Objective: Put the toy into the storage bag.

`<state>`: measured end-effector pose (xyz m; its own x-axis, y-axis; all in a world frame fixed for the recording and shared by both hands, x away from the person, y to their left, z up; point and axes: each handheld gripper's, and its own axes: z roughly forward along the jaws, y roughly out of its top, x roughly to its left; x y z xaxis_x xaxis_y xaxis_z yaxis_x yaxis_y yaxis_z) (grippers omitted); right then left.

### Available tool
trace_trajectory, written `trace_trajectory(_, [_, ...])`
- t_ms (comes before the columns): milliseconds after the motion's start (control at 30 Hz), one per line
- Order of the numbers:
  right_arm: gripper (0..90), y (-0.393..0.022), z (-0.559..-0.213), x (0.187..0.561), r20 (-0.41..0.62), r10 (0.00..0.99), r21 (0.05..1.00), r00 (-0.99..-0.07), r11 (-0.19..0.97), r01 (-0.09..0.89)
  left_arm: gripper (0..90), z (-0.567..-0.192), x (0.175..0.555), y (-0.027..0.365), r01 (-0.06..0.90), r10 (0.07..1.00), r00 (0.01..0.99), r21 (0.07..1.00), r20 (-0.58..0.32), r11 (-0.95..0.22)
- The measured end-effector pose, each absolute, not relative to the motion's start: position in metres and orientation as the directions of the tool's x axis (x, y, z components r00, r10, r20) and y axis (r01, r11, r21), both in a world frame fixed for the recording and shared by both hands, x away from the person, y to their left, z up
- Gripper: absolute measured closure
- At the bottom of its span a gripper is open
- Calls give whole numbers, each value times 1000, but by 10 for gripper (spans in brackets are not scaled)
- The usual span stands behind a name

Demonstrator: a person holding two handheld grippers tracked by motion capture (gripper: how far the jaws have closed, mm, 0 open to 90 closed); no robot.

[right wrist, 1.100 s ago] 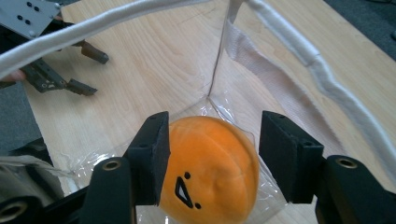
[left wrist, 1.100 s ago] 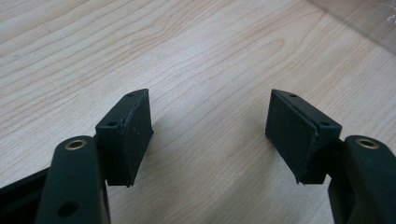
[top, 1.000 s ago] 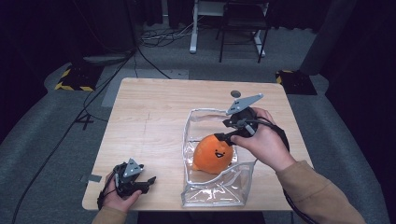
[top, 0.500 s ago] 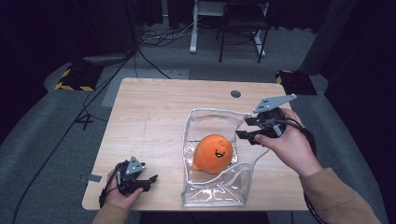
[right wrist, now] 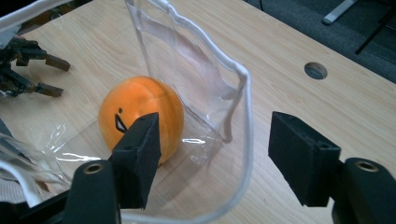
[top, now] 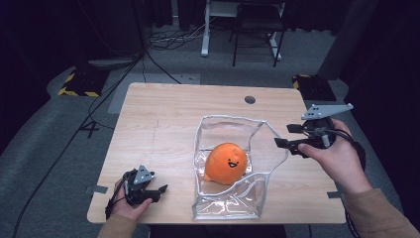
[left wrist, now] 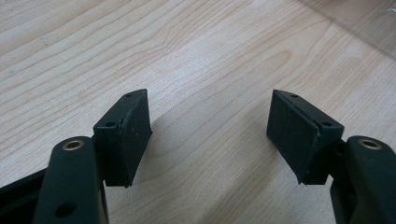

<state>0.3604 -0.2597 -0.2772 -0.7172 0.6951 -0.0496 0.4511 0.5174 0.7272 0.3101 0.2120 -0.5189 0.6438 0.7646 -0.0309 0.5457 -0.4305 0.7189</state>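
High view: pale wood-grain table (top: 163,124), rectangular with rounded corners, a round cable hole (top: 250,99) near its far edge. Right of centre sits a clear plastic bag (top: 233,198), soft glossy vinyl with white piped edging, mouth open upward, walls slumped and wrinkled. Inside it, on the bag's floor, rests an orange plush ball (top: 226,162), round, matte fuzzy surface, black smiley face printed on it.

Right gripper (top: 287,136) is held in the person's right hand (top: 337,158) just beside the bag's right wall, apart from it, grey three-cornered plate on top. Its jaws have just been opening; nothing between them. Right gripper view: two black blocky pads (right wrist: 303,156) stand wide apart, matte rubbery faces, the bag's white-piped rim (right wrist: 247,121) curving in the gap beyond them, not touched. Orange ball shows behind the clear wall, reflections streak the film.

Left gripper (top: 157,192) rests low at the table's near left corner in the left hand (top: 130,204), well apart from the bag. Left gripper view: black wedge-shaped pads (left wrist: 128,135) spread wide, brass-ringed screw holes on the arms, bare wood grain between them, nothing gripped.

Dark grey carpet floor around the table; black cables trail across it.
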Motion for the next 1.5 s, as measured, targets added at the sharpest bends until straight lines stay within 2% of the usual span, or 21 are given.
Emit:
trace_trajectory(467, [212,-310,-293,350,-14,739,716,-674,478,509,309,-519,310,212,545,765,644,720,-30,-431])
trace_trajectory(700, [198,-331,-316,351,30,760,711,-649,441,548,309,-519,310,211,545,767,641,721,-31,-427])
trace_trajectory(900, [195,-341,-339,355,26,766,702,-643,444,557,309,-519,310,211,546,767,641,721,-31,-427])
trace_trajectory(1067, [213,-345,-358,356,35,753,723,-657,435,537,309,-519,310,211,545,766,642,721,-31,-428])
trace_trajectory(1300, [203,-345,-393,355,22,745,682,-667,476,555,309,-519,310,211,545,766,642,721,-30,-428])
trace_trajectory(1500, [204,-345,-422,351,27,751,684,-660,468,560,309,-519,310,211,543,765,643,721,-28,-430])
